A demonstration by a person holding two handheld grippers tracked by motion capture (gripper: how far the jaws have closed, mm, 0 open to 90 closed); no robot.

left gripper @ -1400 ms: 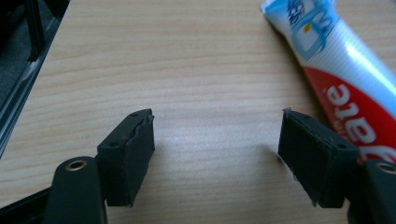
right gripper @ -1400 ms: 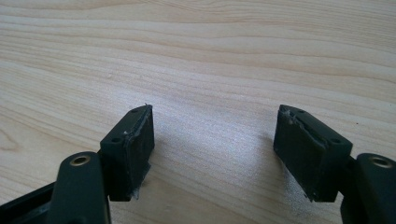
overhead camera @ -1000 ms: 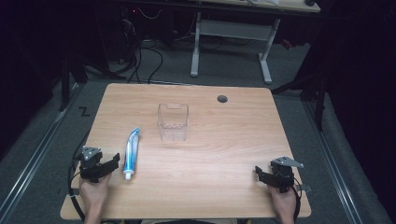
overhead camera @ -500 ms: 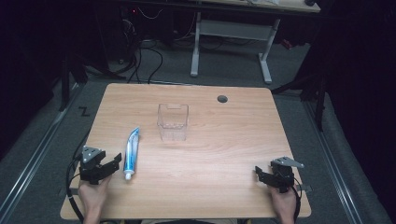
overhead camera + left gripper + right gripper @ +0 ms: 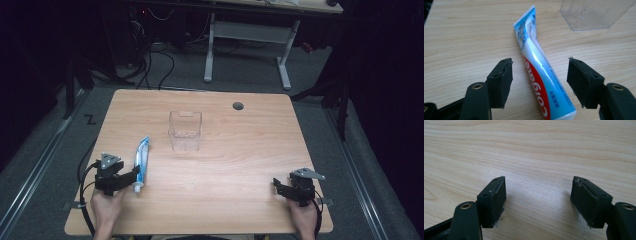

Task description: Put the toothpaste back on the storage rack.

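- While the right gripper (image 5: 280, 186) sits idle, jaws wide over bare table (image 5: 240, 150), the left gripper (image 5: 134, 176) has edged up to the toothpaste tube (image 5: 141, 161).
- Left jaws have just been closing — tube's cap end between them, pads not yet touching, nothing held.
- Tube lies flat, front-left of the clear box (image 5: 185, 131).
- Likely a pickup next — grip not made.

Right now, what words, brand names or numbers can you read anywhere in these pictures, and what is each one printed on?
"Colgate": white letters on the red band of the toothpaste tube, seen upside down and cut off at the frame edge in the left gripper view.
Small blue print along the tube's side: too small to read.
"Z"-like black mark on the grey floor left of the table.
Clear box: no text.
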